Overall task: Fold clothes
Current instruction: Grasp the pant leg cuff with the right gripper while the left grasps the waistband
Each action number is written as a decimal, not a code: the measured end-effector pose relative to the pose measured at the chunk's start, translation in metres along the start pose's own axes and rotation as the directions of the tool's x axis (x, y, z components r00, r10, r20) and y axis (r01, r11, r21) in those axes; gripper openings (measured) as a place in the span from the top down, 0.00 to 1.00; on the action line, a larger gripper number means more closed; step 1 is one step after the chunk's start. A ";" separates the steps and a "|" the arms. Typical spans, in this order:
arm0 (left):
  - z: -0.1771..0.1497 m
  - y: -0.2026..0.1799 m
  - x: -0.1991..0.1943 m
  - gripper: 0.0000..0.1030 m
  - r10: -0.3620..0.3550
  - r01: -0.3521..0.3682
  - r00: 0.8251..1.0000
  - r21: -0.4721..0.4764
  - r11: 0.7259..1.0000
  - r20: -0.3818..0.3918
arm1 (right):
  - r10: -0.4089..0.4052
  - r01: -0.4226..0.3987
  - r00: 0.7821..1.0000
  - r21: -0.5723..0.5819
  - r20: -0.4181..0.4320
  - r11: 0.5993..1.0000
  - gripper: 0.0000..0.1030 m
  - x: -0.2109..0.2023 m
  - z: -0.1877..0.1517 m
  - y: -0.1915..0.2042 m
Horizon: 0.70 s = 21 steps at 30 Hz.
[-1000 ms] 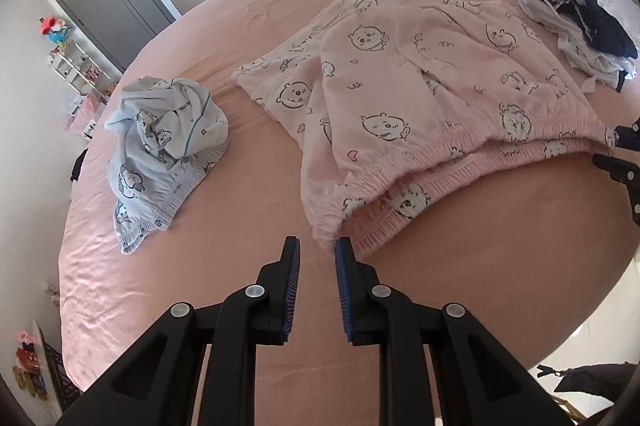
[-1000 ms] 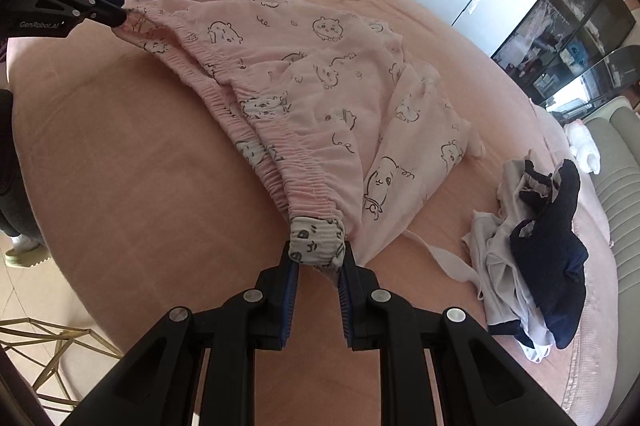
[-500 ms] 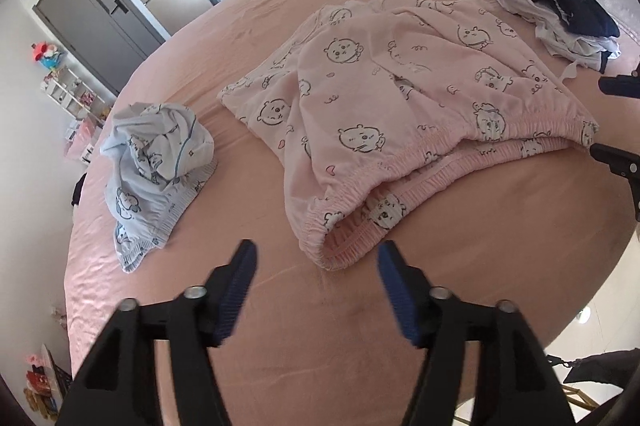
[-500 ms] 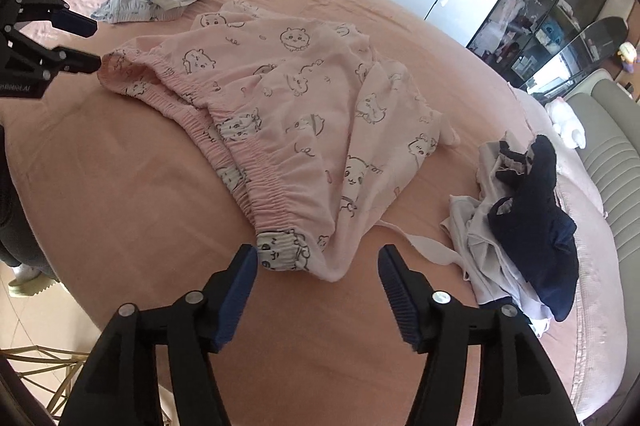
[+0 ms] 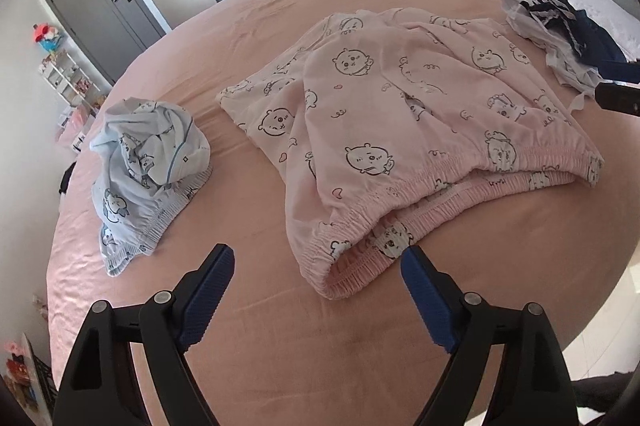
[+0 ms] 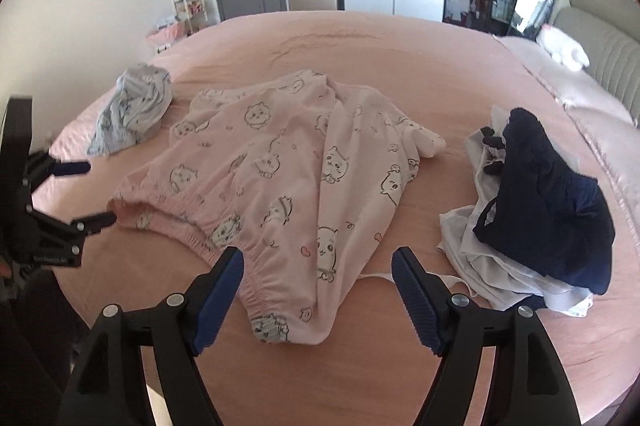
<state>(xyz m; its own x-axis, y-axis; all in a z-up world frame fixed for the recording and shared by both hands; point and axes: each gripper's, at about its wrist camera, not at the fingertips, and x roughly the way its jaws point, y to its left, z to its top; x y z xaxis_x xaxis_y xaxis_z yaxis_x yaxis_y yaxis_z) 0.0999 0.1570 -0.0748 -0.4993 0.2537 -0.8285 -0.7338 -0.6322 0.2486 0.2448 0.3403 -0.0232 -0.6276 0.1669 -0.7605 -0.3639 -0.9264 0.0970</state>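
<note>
Both grippers tilt down over the bed (image 5: pixel 280 326). The left gripper (image 5: pixel 318 284) has its jaws wide apart, empty, by the waistband of the pink pyjama trousers (image 5: pixel 400 114) lying spread there. The right gripper (image 6: pixel 318 284) jaws are opening above the other waistband end, seemingly clear of it. Only its view shows the whole dark clothes pile (image 6: pixel 552 210).

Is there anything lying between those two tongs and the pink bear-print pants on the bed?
Nothing visible. The left tongs stand open right at one end of the pink pants' waistband, and the right tongs, whose jaws are opening, hover over the other end. The light blue garment and dark pile lie off to the sides.
</note>
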 end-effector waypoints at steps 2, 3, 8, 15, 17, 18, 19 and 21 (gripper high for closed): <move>0.004 0.006 0.008 0.17 -0.052 0.052 0.999 -0.053 0.997 -0.006 | -0.021 0.022 1.000 0.039 -0.009 0.999 0.26 0.010 0.012 -0.011; 0.006 0.008 0.013 0.17 -0.081 0.080 0.997 -0.079 0.994 -0.012 | -0.035 0.036 0.999 0.044 -0.014 0.998 0.26 0.015 0.018 -0.015; 0.012 0.008 0.043 0.17 -0.158 0.148 0.986 -0.143 0.979 -0.059 | -0.059 0.060 0.998 0.030 -0.034 0.998 0.26 0.046 0.056 -0.035; 0.015 -0.005 0.046 0.17 -0.099 0.098 0.995 -0.073 0.992 -0.016 | 0.263 -0.194 0.960 0.439 -0.102 0.878 0.26 0.115 0.091 -0.097; 0.015 -0.010 0.048 0.18 -0.106 0.105 0.994 -0.041 0.994 -0.019 | 0.273 -0.176 0.954 0.512 -0.121 0.841 0.26 0.133 0.094 -0.111; 0.015 -0.013 0.049 0.19 -0.111 0.110 0.994 -0.024 0.994 -0.021 | 0.248 -0.136 0.958 0.528 -0.146 0.838 0.26 0.141 0.096 -0.116; 0.015 -0.015 0.051 0.21 -0.117 0.116 0.993 -0.007 0.993 -0.021 | 0.226 -0.099 0.959 0.540 -0.174 0.836 0.26 0.149 0.098 -0.120; 0.015 -0.021 0.052 0.25 -0.115 0.115 0.993 0.031 0.993 -0.016 | 0.204 -0.052 0.953 0.547 -0.222 0.836 0.26 0.162 0.100 -0.124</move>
<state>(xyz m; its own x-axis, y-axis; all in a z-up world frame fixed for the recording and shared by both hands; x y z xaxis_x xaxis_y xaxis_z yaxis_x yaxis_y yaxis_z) 0.0823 0.1941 -0.1159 -0.4041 0.3129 -0.8595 -0.8005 -0.5756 0.1668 0.1195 0.5163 -0.0945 -0.5198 -0.1051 -0.8478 -0.6481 -0.5981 0.4714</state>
